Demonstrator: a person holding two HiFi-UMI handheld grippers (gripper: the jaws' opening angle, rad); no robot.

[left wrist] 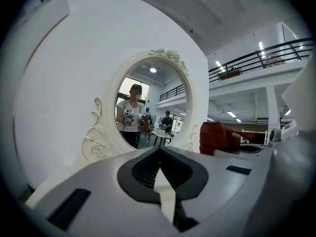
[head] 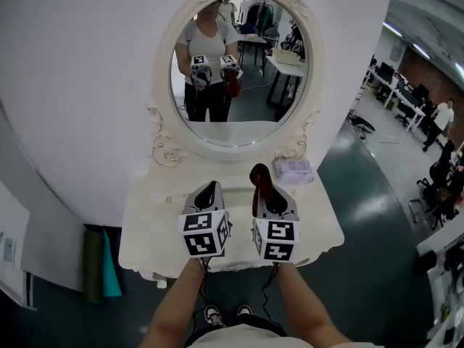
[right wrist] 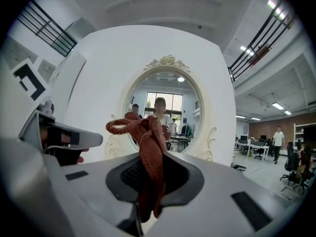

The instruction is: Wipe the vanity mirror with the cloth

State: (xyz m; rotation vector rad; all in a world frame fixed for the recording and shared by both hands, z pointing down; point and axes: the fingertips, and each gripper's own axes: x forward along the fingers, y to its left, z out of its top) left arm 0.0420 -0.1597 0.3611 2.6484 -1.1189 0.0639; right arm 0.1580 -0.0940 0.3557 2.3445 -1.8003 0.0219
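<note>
An oval vanity mirror [head: 239, 64] in an ornate cream frame stands upright at the back of a small cream dressing table [head: 152, 230]. My right gripper [head: 265, 191] is shut on a rust-red cloth [head: 259, 177], which sticks up from its jaws in a bunch [right wrist: 147, 147]. That gripper hovers over the table, short of the mirror [right wrist: 165, 112]. My left gripper [head: 209, 193] is beside it on the left, jaws together, with nothing between them. The mirror [left wrist: 150, 105] lies ahead of it, and the cloth [left wrist: 217, 137] shows at its right.
A pale lilac packet [head: 293, 169] lies at the table's back right, below the frame. Green and teal boards [head: 101, 263] lean by the table's left side. Desks, chairs and a person [head: 441, 118] fill the open office at right. The white wall panel [head: 80, 85] backs the mirror.
</note>
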